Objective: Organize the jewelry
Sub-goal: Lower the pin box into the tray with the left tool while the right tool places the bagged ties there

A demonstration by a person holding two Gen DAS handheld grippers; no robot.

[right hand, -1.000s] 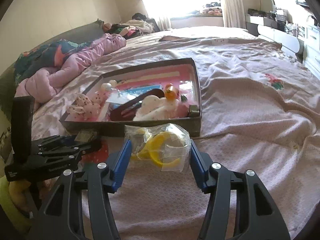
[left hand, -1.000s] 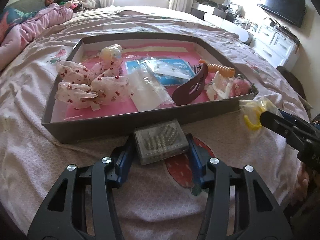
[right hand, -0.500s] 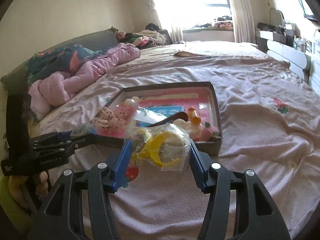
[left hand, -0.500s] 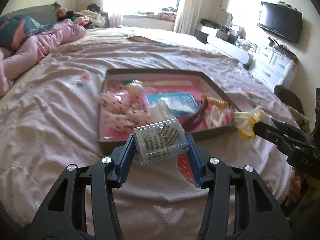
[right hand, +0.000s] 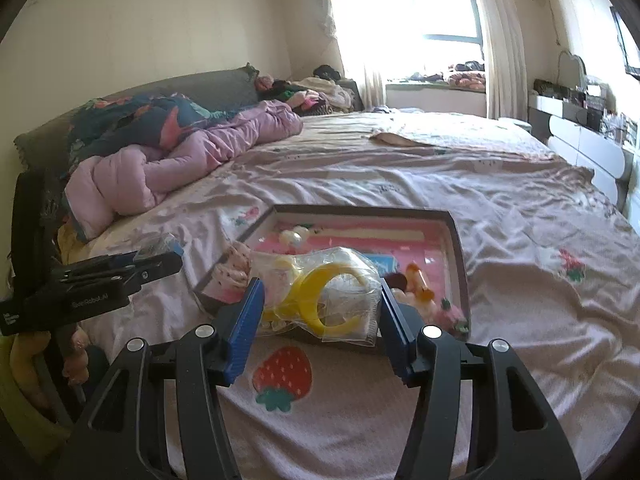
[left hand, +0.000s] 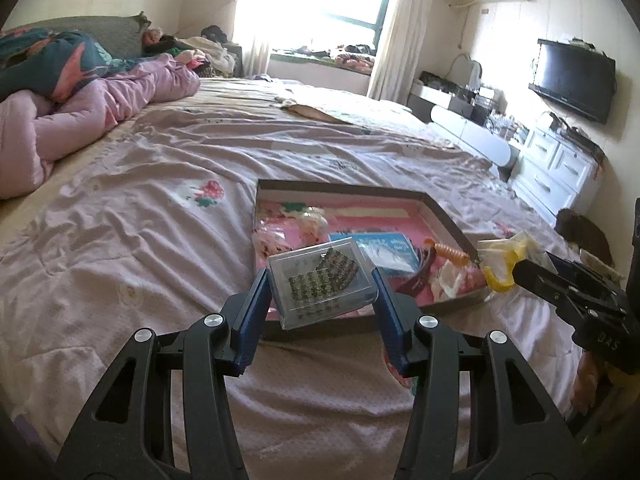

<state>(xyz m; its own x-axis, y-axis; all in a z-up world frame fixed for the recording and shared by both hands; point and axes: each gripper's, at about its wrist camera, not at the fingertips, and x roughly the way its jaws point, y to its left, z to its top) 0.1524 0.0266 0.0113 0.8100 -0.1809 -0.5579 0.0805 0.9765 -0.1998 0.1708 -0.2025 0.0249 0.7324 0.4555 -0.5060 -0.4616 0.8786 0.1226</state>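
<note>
Clamping a clear case (left hand: 322,282) of studs, the left gripper (left hand: 320,300) hangs above the tray's (left hand: 444,208) near edge; the right gripper (right hand: 320,310) pinches a bag (right hand: 320,292) of yellow hoops there too. Best lowered one at a time into bare pink spots, releasing only once settled.

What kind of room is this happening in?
Almost certainly a home bedroom. The tray of trinkets sits on a large bed with a rumpled pink quilt, and a TV hangs above white drawers by the window.
</note>
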